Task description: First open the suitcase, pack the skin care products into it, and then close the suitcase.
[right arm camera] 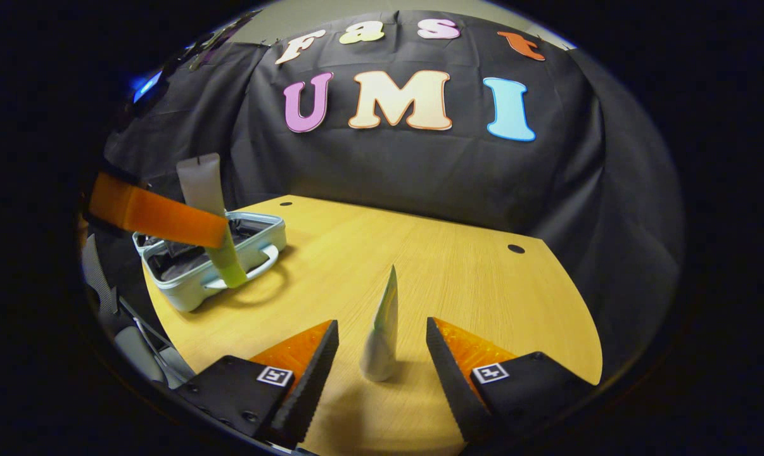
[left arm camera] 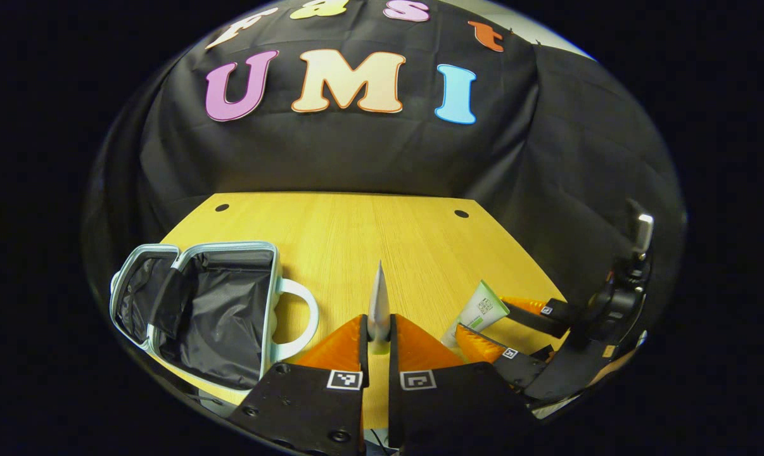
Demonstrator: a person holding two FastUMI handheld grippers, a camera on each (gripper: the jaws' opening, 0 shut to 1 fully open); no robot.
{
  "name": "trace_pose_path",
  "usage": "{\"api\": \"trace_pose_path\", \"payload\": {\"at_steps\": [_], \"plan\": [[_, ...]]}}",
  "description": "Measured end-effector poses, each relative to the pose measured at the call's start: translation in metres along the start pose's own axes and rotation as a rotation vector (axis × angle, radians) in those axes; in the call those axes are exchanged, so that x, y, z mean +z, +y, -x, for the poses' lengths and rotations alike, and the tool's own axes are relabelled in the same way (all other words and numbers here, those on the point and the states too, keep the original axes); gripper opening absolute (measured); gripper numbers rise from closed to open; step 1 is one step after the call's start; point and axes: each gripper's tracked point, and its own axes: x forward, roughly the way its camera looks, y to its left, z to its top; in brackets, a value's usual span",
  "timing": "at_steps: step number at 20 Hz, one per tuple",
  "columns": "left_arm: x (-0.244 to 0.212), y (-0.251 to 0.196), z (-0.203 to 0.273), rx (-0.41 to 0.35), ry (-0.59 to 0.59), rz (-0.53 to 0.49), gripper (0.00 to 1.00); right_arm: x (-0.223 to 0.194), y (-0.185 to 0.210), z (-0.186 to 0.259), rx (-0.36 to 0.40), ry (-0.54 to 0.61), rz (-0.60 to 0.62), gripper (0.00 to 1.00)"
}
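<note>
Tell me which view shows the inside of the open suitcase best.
The left gripper view: it looks down into the open suitcase, showing the dark lining of both halves and the handle. The right gripper view sees the suitcase from a low side angle, mostly its outer wall, and a held tube crosses in front of it.

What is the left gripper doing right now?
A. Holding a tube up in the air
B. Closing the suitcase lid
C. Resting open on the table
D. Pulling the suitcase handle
A: the left gripper is shut on a tube, lifted off the table beside the open suitcase. The right gripper is open around a second tube standing on the table.
</note>
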Motion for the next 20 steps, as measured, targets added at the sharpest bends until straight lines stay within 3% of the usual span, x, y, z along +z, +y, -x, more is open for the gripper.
{"api": "trace_pose_path", "payload": {"at_steps": [4, 8, 12, 20], "plan": [[0.001, 0.014, 0.008, 0.039, 0.002, 0.008, 0.07, -0.022, 0.005, -0.017, 0.005, 0.044, -0.007, 0.70], [0.001, 0.029, 0.015, 0.073, 0.009, 0.027, 0.07, -0.023, 0.005, -0.022, 0.012, 0.049, -0.027, 0.39], [-0.006, 0.053, 0.022, 0.118, 0.040, 0.051, 0.07, -0.026, 0.010, -0.022, 0.051, 0.120, -0.068, 0.24], [-0.024, 0.146, 0.039, 0.241, 0.157, 0.057, 0.07, 0.027, 0.049, -0.015, 0.118, 0.148, -0.159, 0.21]]}}
